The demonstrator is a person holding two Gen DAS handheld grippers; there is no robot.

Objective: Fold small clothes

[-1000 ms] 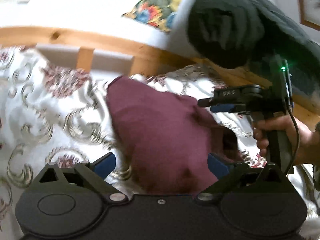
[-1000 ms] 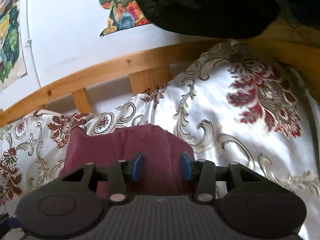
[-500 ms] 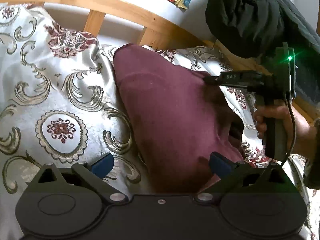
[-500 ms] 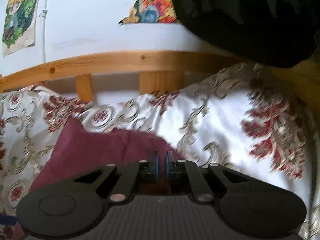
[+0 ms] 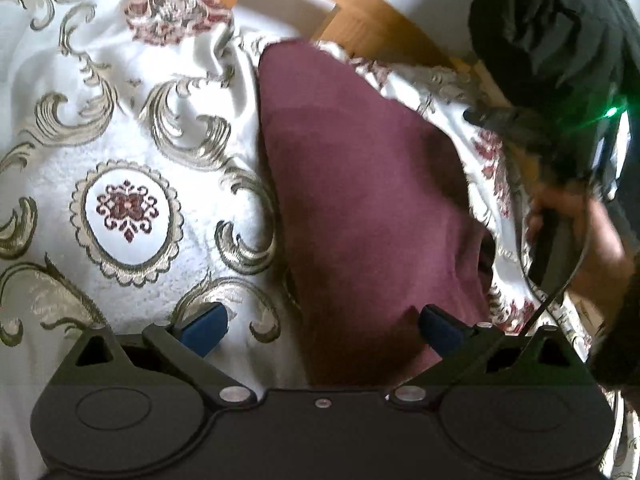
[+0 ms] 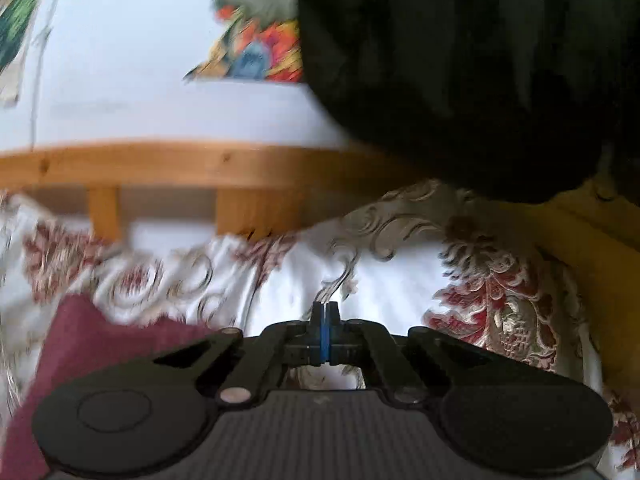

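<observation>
showing whole maroon garment point(image 5: 360, 200): left view; right tool point(image 6: 325, 334) closed.

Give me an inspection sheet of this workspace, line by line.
Surface: white bedspread with gold scrolls and red medallions, rumpled.
Job's things: maroon garment lying on the bedspread.
Clutter: dark garment heaped at the far right.
Grippers: left gripper open over the maroon garment's near edge; right gripper shut, nothing visible between its fingers.
Cables: black cable looping by the right hand.
Surroundings: wooden bed rail, white wall, colourful pictures.
</observation>
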